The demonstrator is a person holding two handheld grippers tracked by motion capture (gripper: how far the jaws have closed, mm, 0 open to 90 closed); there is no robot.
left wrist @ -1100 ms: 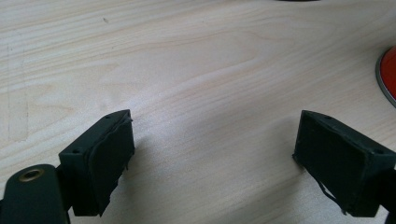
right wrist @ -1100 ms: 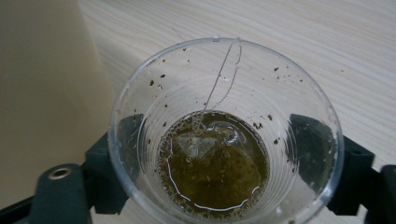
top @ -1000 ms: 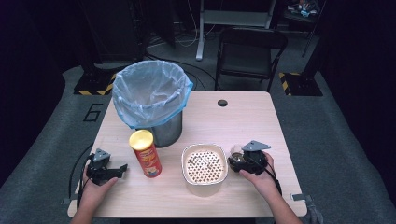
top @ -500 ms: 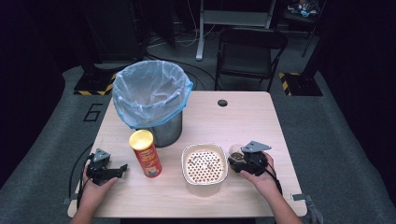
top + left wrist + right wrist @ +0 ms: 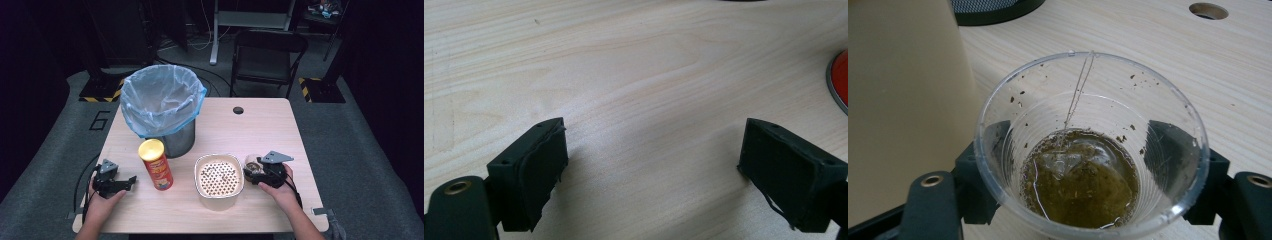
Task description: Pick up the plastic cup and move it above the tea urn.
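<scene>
Your right gripper (image 5: 1083, 165) grasps a clear plastic cup (image 5: 1088, 145) of brownish liquid between its fingers; your left gripper (image 5: 651, 175) rests released on the bench (image 5: 639, 75).

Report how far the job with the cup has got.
Done: the right tongs sit around the clear cup, a pad against each side, beside the strainer bowl. In hand: the cup stands on the table, brownish liquid and a tea bag inside. Left: probably lifting and emptying it, maybe through the strainer. The left tongs rest open near the can.
</scene>
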